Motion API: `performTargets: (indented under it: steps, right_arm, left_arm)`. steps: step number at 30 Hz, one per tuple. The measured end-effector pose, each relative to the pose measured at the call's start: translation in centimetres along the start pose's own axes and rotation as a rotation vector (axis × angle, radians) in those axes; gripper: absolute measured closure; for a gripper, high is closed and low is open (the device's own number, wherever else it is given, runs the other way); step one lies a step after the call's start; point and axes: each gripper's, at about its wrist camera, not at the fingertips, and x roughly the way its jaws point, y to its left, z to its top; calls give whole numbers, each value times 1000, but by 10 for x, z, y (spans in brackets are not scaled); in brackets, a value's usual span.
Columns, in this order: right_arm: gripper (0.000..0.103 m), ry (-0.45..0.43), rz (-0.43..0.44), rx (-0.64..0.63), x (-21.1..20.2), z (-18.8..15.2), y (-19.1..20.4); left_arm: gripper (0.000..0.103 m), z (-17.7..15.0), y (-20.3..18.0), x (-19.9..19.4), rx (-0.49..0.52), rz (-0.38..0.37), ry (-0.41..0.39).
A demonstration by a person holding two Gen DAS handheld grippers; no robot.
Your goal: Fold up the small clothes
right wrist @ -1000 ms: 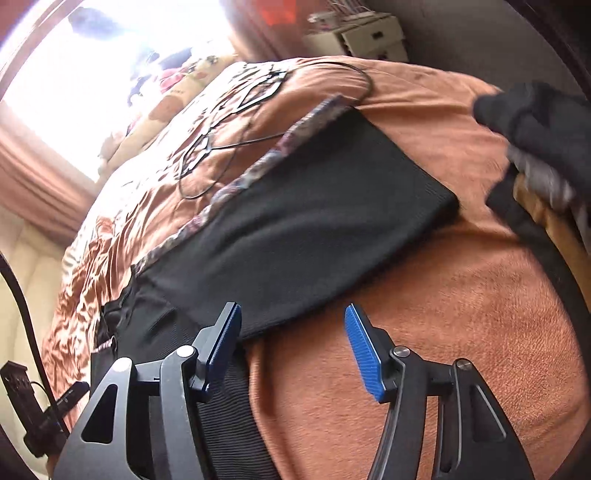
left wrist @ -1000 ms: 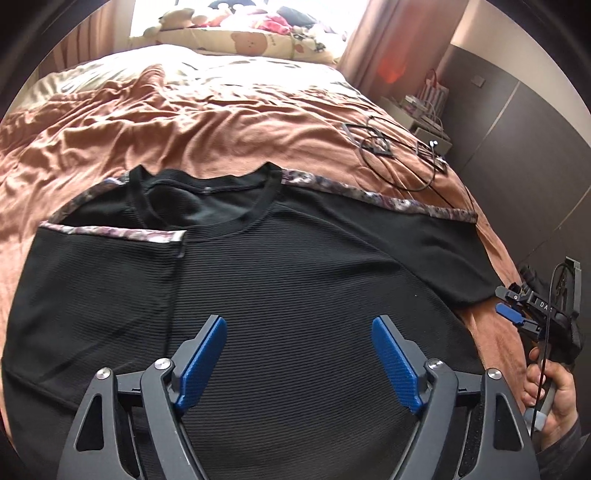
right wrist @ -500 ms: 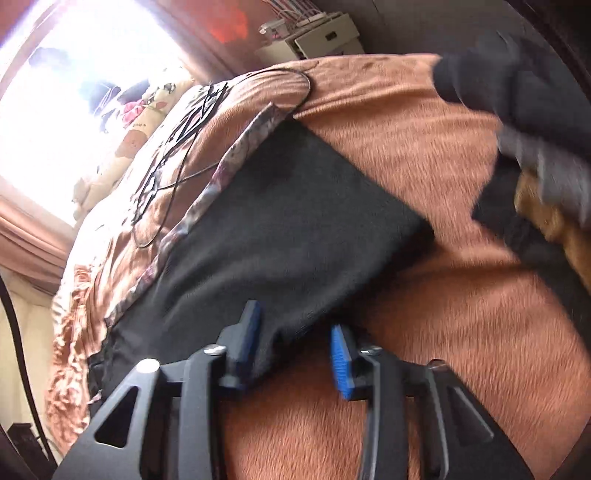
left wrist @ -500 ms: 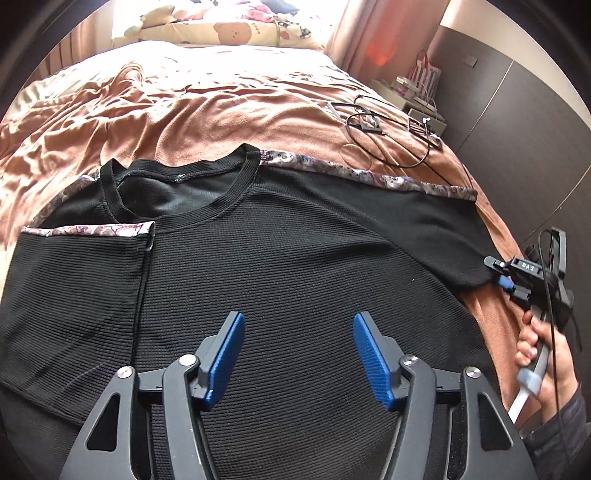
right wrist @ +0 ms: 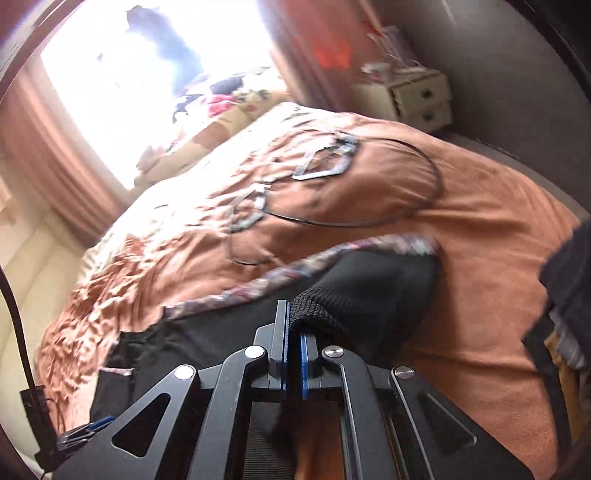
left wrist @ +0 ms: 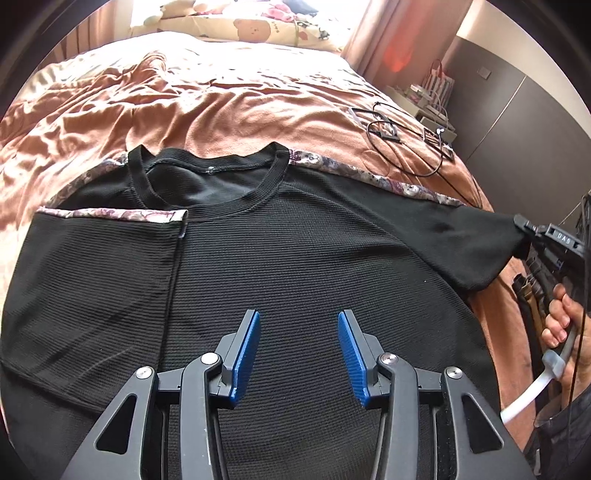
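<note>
A black ribbed shirt (left wrist: 295,258) with floral shoulder trim (left wrist: 369,177) lies face up on the brown bedspread (left wrist: 221,103). Its left sleeve (left wrist: 103,258) is folded in over the body. My left gripper (left wrist: 298,325) hangs over the lower chest; its jaws are closing, with flat fabric below them and nothing pinched. My right gripper (right wrist: 293,317) is shut on the hem of the right sleeve (right wrist: 369,280) and holds it raised off the bed. In the left wrist view the right gripper (left wrist: 522,226) grips the sleeve's end at the far right.
Black cables and flat frames (left wrist: 406,147) lie on the bedspread beyond the right shoulder. Pillows (left wrist: 251,26) sit at the head of the bed. A nightstand (right wrist: 421,99) stands by the wall. A pile of dark clothes (right wrist: 565,295) lies at the right. A hand (left wrist: 557,321) holds the right gripper.
The right gripper closed on the sleeve hem and lifted it off the bedspread. The left gripper's jaws narrowed while it stayed over the shirt's body.
</note>
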Motion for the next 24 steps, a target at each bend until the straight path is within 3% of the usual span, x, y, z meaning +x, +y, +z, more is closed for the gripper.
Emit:
performTargets:
  steps: [9, 16, 24]
  right_arm:
    - [102, 49, 134, -186, 3, -13, 54]
    - [102, 147, 182, -317, 26, -36, 85]
    - [101, 262, 210, -374, 48, -60, 100]
  left_arm:
    - [57, -1, 18, -21, -20, 9, -19]
    - [57, -7, 37, -32, -56, 22, -27]
    - [57, -13, 48, -37, -78, 23, -30]
